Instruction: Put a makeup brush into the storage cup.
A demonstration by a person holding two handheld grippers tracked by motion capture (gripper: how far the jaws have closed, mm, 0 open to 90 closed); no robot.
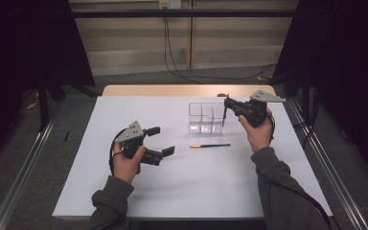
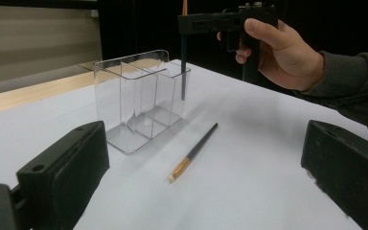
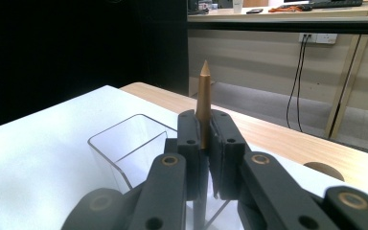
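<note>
A clear plastic organizer (image 1: 202, 106) with several compartments stands on the white table (image 1: 172, 182), right of centre. My right gripper (image 1: 226, 101) is above its right end, shut on a dark pencil (image 1: 224, 115) held upright. The pencil's wooden point (image 3: 204, 86) sticks up above the jaws, and its dark shaft (image 2: 184, 72) hangs down into the end compartment of the organizer (image 2: 134, 91). A second dark pencil (image 1: 210, 145) with an orange end lies flat in front of the organizer. My left gripper (image 1: 159, 141) is to the left, open, with nothing between its fingers (image 2: 62, 172).
A bare wooden strip (image 1: 182, 90) runs along the table's far edge. Metal rails (image 1: 24, 172) flank both sides of the table. Black cables (image 1: 172, 62) trail over the floor behind it, and dark curtains hang to the left and right.
</note>
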